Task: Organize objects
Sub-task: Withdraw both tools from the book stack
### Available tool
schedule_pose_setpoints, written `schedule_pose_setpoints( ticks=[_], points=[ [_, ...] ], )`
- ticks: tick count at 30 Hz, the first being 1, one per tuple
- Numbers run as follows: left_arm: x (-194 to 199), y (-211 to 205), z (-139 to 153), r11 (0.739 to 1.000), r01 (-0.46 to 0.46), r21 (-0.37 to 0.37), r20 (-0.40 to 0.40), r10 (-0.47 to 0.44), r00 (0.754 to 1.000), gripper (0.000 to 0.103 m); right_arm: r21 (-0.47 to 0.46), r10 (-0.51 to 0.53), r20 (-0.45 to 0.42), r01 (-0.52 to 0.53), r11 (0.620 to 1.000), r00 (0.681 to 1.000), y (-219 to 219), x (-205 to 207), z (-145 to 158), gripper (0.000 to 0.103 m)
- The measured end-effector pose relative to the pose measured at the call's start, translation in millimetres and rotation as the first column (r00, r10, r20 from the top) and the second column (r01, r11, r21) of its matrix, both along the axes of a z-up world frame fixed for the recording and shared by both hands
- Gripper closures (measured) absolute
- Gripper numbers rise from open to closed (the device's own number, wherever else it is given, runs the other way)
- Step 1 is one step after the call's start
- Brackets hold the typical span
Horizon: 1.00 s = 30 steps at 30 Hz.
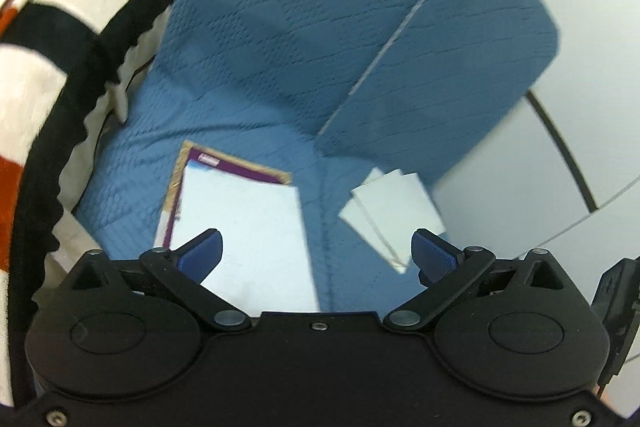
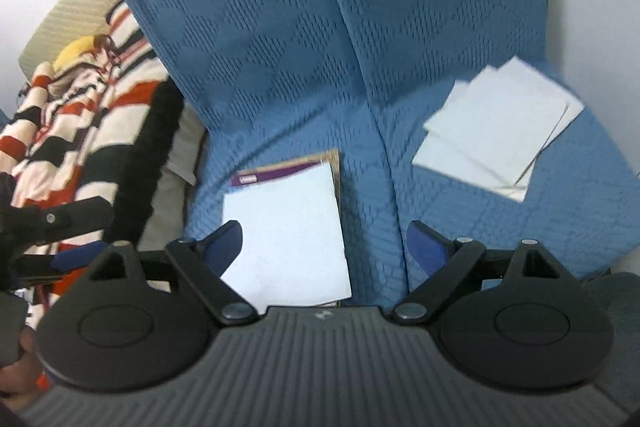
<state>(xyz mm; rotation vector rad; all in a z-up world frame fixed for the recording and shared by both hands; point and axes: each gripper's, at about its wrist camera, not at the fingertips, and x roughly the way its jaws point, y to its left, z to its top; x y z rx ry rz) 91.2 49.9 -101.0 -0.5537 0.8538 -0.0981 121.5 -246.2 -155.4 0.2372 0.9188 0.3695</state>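
On the blue sofa lie two paper stacks; both grippers gape empty.

The left hand-held gripper has a matte black body with two round, disc-like housings, each marked by a shallow oval recess. Black link arms run from silver pivot pins to fingers capped with dark blue, finely textured pads. Small silver screws sit at the centre of the front edge and in the lower corners, and a black clip-like part hangs at its right edge. The right hand-held gripper shares the build: black discs, black links, silver pins, blue pads. Its middle panel is grey and ribbed lengthwise, with a small pale emblem near the front edge.
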Motion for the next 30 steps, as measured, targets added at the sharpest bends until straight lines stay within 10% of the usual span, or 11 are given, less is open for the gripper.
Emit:
schedule_pose_setpoints(
  ticks=[15,30],
  points=[
    [-47.2,-70.4,74.0,0.994,0.109,0.018,0.109,-0.111,0.988,0.001,-0.061,-0.018,0.137,0.027,0.998,0.990,-45.2,-57.2,61.0,0.012],
    [-71.3,-139.8,81.8,0.983,0.163,0.080,0.136,-0.172,0.976,0.001,-0.037,-0.058,0.151,0.064,0.997,0.987,-100.3,-95.2,66.6,0.012]
  ],
)
